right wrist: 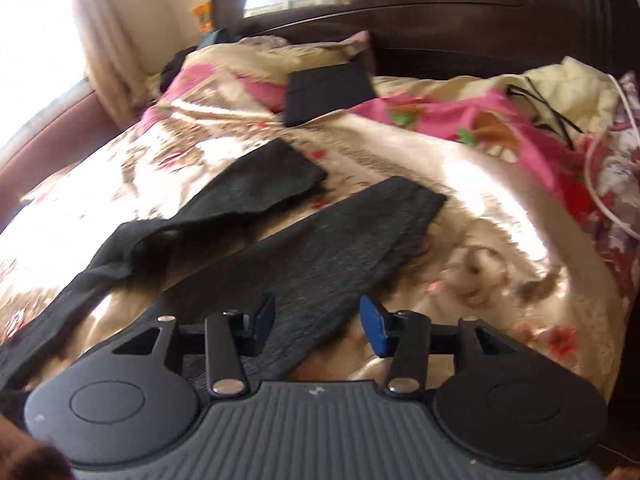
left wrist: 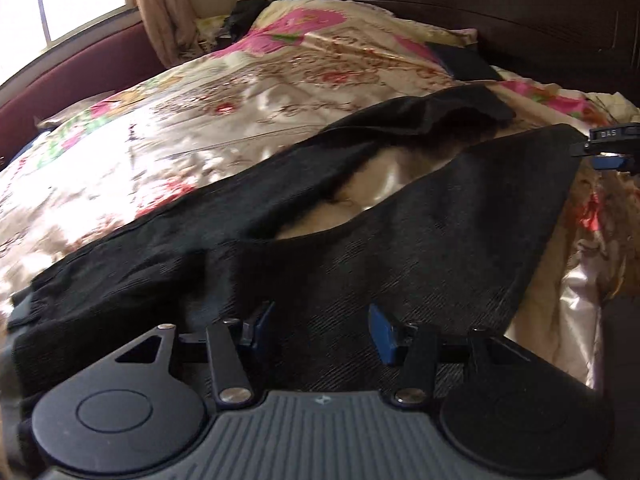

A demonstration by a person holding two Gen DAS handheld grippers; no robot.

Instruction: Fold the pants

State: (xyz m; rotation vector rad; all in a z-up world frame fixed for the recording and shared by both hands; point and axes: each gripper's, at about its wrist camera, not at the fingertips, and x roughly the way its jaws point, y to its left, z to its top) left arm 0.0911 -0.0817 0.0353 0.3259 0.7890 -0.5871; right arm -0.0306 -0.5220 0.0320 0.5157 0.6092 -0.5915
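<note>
Your black pants (right wrist: 256,236) lie spread, legs apart, on the floral bedspread (right wrist: 460,200) below the headboard (right wrist: 480,20); both left tongs (left wrist: 320,328) and right tongs (right wrist: 318,320) stand half open, holding nothing, so grip one leg's hem and waistband evenly before folding.

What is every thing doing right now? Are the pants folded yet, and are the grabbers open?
Pants: spread flat on the bed, legs apart, not folded.
Left gripper: open, over the pants, holding nothing.
Right gripper: open, over one leg, holding nothing.
Bedspread: rumpled.
Small dark folded thing: lying near the headboard.
</note>
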